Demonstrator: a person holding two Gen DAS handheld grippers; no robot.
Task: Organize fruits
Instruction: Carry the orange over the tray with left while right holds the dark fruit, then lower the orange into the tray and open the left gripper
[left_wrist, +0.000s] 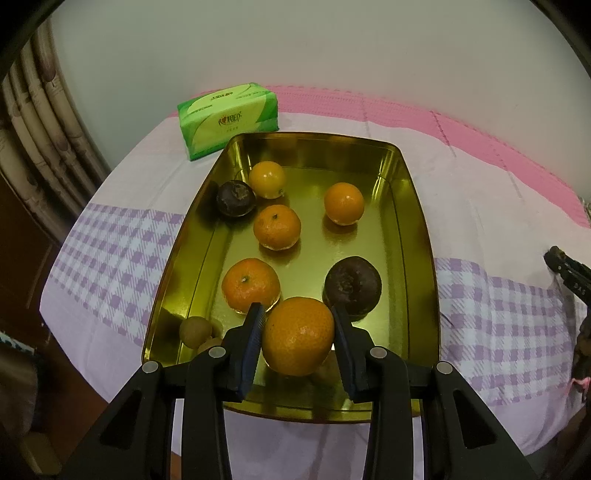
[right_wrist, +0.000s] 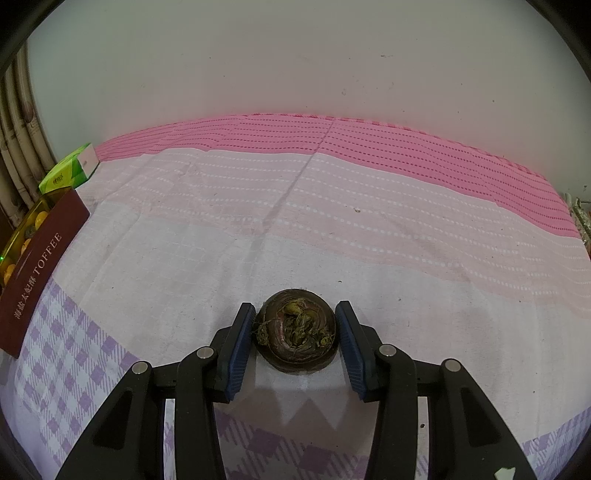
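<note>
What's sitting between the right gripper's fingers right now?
In the right wrist view, a dark water chestnut rests on the tablecloth between the right gripper's open fingers, with small gaps either side.

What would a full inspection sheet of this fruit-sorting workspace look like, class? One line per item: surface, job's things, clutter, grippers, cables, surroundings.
Surface: tablecloth, pink band at the back, white middle, purple check in front.
Job's things: gold tin tray holding four oranges and two dark round fruits, with small brownish fruits in its near left corner; held orange above the tray's near end; dark bulb-like fruit on the cloth.
Clutter: green tissue pack behind the tray.
Grippers: left gripper shut on the held orange; right gripper open, fingers either side of the dark bulb-like fruit, apart from it.
Cables: nothing seen.
Surroundings: plain wall; curtain at left.
</note>
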